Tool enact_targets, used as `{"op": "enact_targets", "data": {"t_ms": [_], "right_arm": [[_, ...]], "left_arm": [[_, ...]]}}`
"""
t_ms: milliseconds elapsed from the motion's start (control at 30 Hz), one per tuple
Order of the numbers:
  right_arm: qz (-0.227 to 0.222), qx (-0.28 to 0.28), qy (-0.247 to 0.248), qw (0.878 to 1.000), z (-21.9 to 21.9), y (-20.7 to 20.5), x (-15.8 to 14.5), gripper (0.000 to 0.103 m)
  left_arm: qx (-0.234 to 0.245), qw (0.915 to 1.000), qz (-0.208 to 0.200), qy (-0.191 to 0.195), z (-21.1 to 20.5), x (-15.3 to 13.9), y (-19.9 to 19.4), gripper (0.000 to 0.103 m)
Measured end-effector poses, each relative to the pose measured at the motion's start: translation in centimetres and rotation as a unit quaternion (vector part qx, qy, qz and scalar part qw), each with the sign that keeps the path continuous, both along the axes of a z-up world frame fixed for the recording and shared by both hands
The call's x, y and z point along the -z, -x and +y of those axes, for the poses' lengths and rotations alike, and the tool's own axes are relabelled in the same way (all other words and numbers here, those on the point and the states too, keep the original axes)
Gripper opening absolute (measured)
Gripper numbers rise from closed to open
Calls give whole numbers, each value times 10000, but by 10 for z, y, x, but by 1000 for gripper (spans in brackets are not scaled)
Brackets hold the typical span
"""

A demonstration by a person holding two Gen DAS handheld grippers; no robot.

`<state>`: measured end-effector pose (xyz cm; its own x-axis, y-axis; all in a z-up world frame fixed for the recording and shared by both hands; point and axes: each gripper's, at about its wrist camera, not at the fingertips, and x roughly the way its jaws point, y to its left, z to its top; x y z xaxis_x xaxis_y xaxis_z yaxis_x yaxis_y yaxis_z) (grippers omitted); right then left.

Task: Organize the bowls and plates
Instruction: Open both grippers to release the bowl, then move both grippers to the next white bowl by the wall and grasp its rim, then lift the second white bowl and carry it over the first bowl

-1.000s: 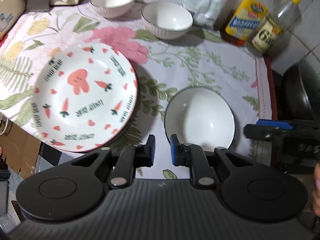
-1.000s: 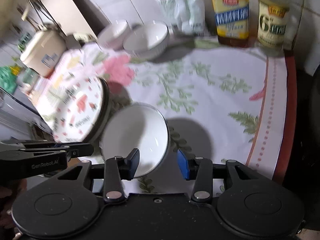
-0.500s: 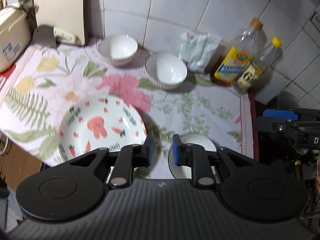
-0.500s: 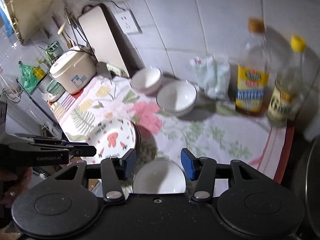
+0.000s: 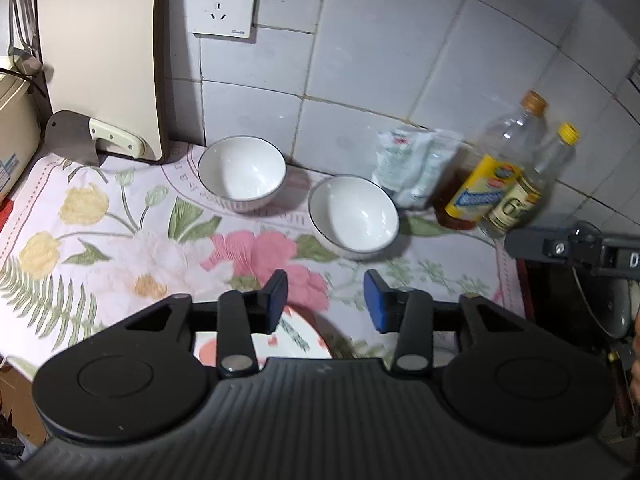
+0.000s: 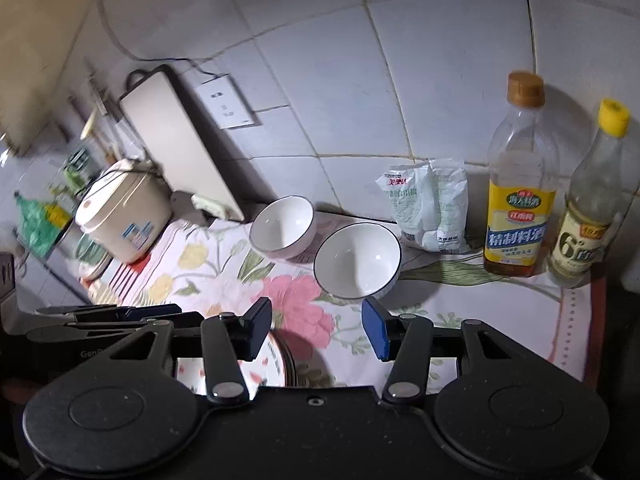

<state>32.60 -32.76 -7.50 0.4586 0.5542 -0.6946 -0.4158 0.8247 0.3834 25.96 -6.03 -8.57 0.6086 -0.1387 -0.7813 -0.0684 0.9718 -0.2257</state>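
Standing near the wall: two white bowls (image 5: pixel 241 173) (image 5: pixel 353 216), two bottles (image 6: pixel 519 184) (image 6: pixel 588 204); both grippers (image 5: pixel 325 298) (image 6: pixel 316 326) gape, holding nothing.

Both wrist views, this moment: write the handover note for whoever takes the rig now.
Left gripper: open, empty, held above the cloth.
Right gripper: open, empty, also raised.
Two white bowls stand apart near the wall: back bowl, front bowl.
Carrot-print plate lies at the near edge, mostly hidden by the grippers.
Done: nothing stacked as far as visible.
Left: nest the bowls and group the plates, probably starting with the front bowl.
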Motion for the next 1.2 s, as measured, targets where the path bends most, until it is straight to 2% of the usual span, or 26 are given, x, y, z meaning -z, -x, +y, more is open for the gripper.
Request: {"op": "enact_targets", "data": {"t_ms": [133, 400, 533, 600, 767, 900, 1000, 1033, 1133, 1200], "right_arm": [[271, 307, -42, 9992, 13, -23, 28, 55], [837, 972, -55, 9917, 29, -62, 91, 55], [1008, 1321, -59, 9861, 32, -76, 115, 55], [1100, 1541, -58, 9819, 33, -83, 128, 55], [1249, 1824, -196, 9751, 31, -94, 149, 55], [1264, 1898, -187, 9735, 32, -103, 154, 55], [1307, 2035, -190, 9701, 31, -108, 158, 54], [1338, 2088, -193, 9686, 30, -110, 159, 52], [1446, 2110, -260, 9664, 30, -113, 163, 46], [1493, 2113, -209, 9657, 32, -114, 167, 34]], "left_arm": [[55, 9999, 16, -148, 4, 18, -30, 46], [244, 9993, 109, -252, 8, 64, -86, 47], [625, 9973, 347, -172, 2, 91, -112, 47], [721, 9954, 535, -337, -5, 104, -120, 47], [623, 9961, 620, -98, -6, 123, -135, 47], [614, 9962, 590, -195, -10, 130, -145, 41], [601, 9957, 688, -151, -12, 135, -149, 27], [603, 9954, 732, -152, -13, 137, -150, 21], [571, 9955, 749, -104, -15, 139, -150, 15], [568, 9956, 714, -224, -19, 139, -150, 15]]}}
